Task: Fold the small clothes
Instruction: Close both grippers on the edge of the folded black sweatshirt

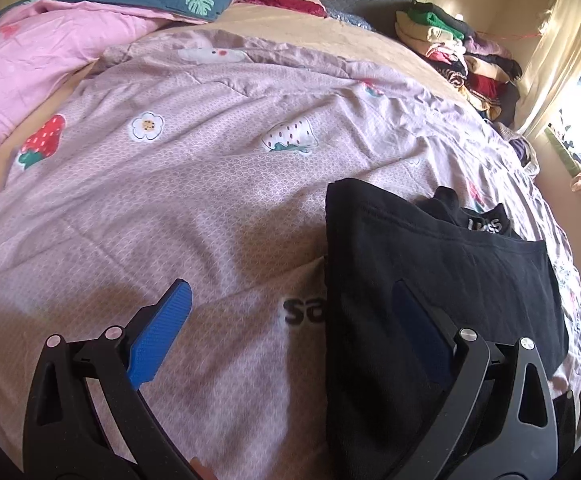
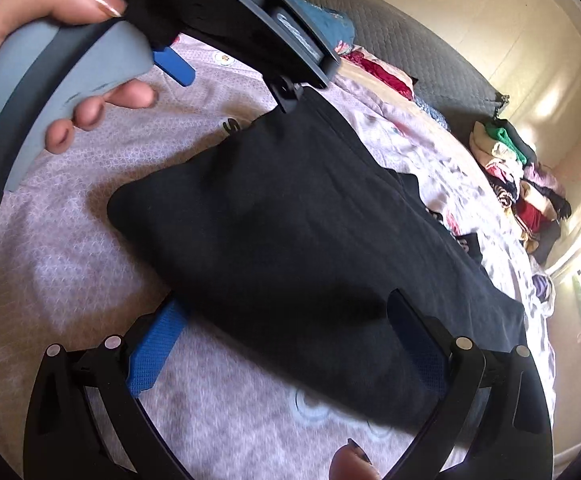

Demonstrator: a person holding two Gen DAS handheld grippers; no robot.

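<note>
The left claw (image 1: 290, 328) stands spread wide and empty over the bed. Its right blue-padded finger (image 1: 418, 332) lies above the near left edge of the folded black cloth garment (image 1: 430, 264), and its left finger is over the lilac strawberry-print quilt (image 1: 178, 200). The right claw (image 2: 286, 344) is likewise parted and grips nothing, its fingers straddling the near end of the same garment, which lies flat on the quilt. Ahead and to the left of the right claw, a hand (image 2: 46, 12) grasps the left tool's grey handle. Far ahead and to the right, a pile of mixed folded clothes (image 1: 458, 52) sits at the bed's edge.
</note>
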